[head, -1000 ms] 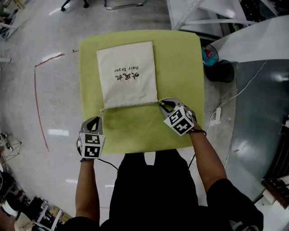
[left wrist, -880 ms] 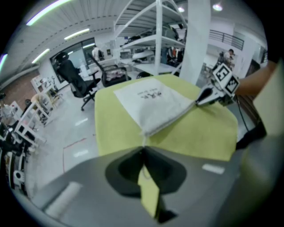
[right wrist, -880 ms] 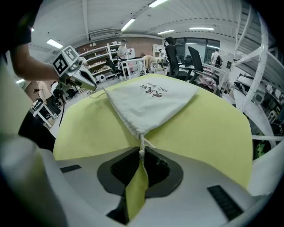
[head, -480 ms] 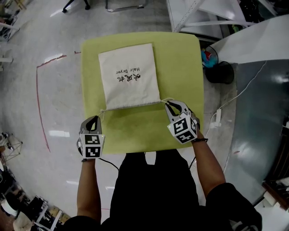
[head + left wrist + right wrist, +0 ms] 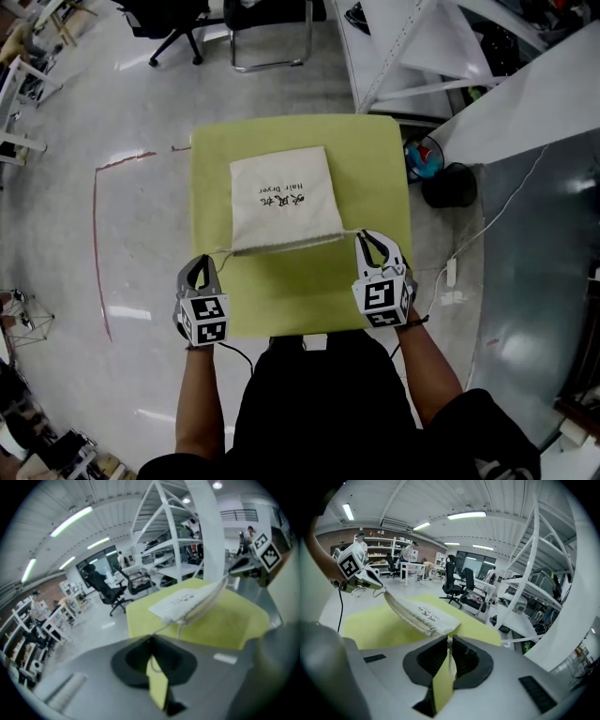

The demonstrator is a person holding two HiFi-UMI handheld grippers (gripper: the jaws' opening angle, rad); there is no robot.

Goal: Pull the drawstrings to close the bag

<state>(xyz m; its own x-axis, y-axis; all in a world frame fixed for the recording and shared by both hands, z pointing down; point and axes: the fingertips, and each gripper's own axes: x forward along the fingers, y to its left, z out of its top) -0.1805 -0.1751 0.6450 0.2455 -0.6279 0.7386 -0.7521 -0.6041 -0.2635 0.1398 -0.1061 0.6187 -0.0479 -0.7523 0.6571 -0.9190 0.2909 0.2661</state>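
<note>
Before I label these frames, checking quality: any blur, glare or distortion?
Head view: sharp, edges fisheye-bent, glare patches on glossy grey floor. Left gripper view: cream cloth drawstring bag smeared soft. Right gripper view: crisper, strong barrel distortion.

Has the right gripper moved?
Yes. The right hand-held gripper moved toward the right edge of the table, away from the bag; its jaws just closed on the drawstring.

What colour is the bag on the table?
The bag is cream-white with small dark lettering. The head view shows it best.
</note>
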